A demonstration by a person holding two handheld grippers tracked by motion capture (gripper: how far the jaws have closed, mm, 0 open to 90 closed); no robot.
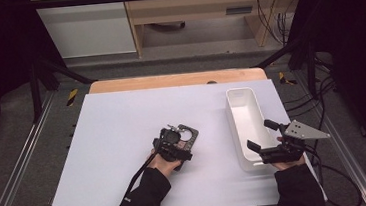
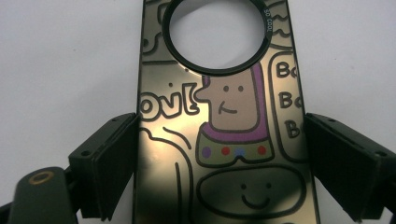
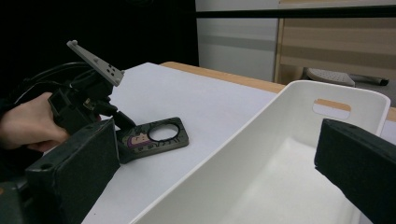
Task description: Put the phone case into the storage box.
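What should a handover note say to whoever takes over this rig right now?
Left gripper: jaws astride the dark cartoon-printed phone case lying flat on the white table; contact unclear.
Right gripper: open, at the near end of the empty white rectangular plastic bin.
Done: case reached.
Left: probably grip the case, lift it and move it to the bin.

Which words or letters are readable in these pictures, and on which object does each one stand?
"ovE": on the phone case, left of the cartoon figure; its first letter is cut off.
"Bo", three times stacked: on the case's right edge, each cut off.
Tiny print on the camera-hole ring: too small to read.
White bin: no text.
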